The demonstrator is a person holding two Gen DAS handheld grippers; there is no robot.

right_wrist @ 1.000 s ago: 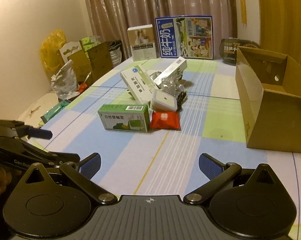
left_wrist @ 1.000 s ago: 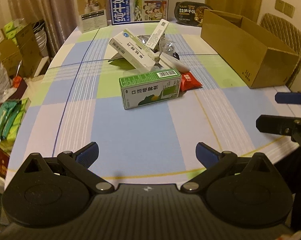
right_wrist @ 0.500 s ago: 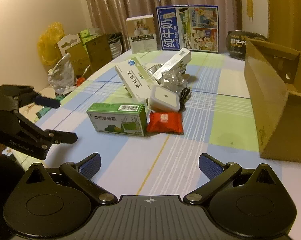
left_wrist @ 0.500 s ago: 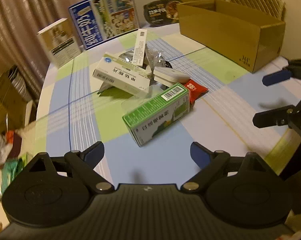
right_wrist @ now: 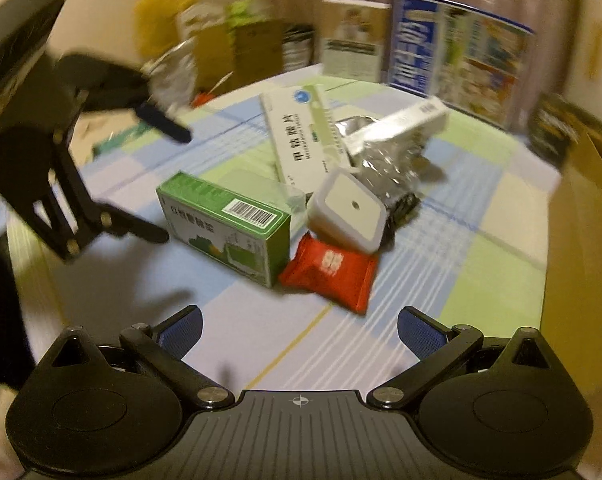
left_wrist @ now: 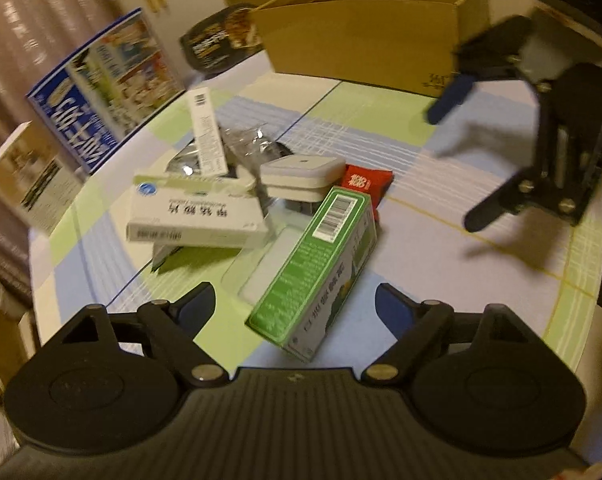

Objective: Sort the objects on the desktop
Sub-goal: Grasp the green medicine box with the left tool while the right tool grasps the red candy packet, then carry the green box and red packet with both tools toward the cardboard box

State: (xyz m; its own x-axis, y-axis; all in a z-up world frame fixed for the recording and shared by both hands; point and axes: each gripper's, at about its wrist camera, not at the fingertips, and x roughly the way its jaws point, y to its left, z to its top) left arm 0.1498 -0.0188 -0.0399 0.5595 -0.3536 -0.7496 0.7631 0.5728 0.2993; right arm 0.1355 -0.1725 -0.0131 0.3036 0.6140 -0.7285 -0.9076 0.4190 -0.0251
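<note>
My left gripper is closing astride the green box, pads clear; my right gripper is spread, empty.

Three medicine boxes, one red packet, one white case.

Left gripper pitched down, jaws closing, nothing gripped. Right gripper pitched down, jaws wide apart, empty.

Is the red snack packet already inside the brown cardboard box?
No: the red snack packet lies on the checked tablecloth beside the green carton, apart from the brown cardboard box.
</note>
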